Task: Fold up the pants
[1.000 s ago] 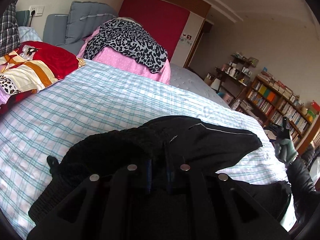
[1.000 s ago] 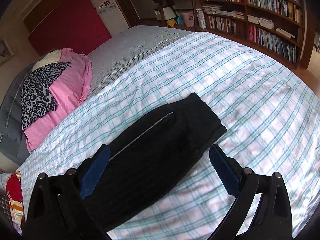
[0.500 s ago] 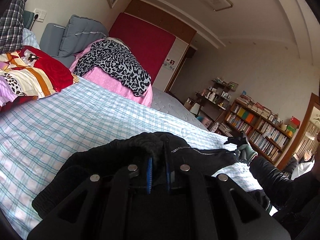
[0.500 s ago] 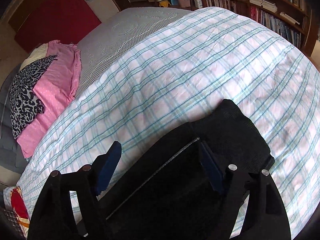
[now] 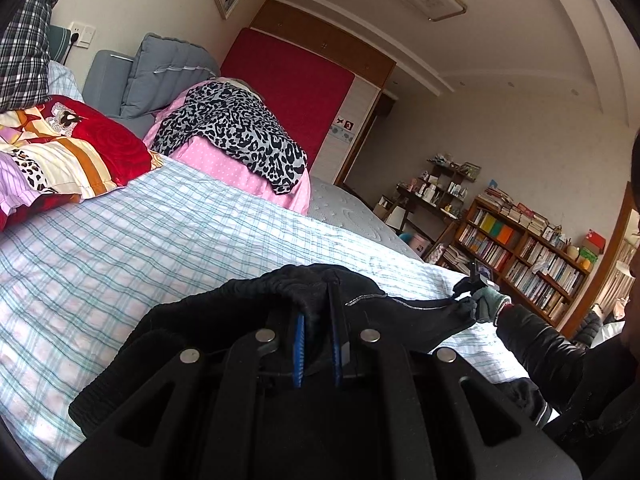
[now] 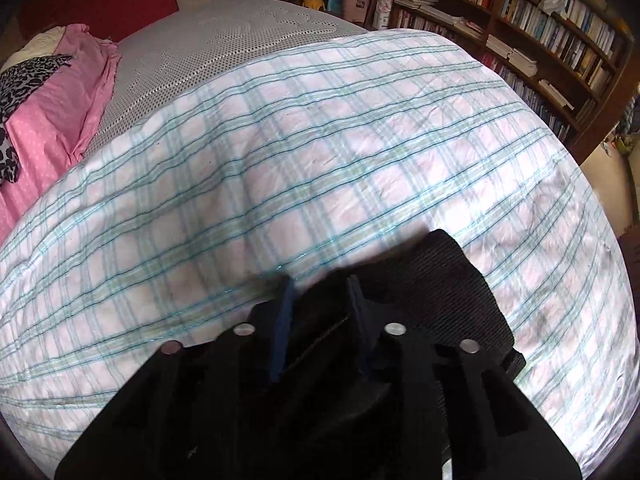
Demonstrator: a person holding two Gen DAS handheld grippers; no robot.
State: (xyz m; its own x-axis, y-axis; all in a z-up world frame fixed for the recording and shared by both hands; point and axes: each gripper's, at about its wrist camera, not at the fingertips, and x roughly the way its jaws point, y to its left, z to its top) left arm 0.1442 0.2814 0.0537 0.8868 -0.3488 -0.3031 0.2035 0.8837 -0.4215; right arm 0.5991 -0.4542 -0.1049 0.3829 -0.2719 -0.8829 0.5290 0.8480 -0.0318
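The black pants (image 5: 248, 320) lie on the checked bedspread (image 5: 160, 232). The left gripper (image 5: 318, 332) is clamped on a bunched fold of them. The right gripper (image 6: 320, 300), its jaws having just closed, pinches their other end near a zipper.

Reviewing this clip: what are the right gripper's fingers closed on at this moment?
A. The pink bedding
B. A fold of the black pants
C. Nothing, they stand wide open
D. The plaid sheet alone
B: in the right wrist view the right gripper has just closed, its blue fingers pinching a bunched fold of the black pants over the plaid sheet.
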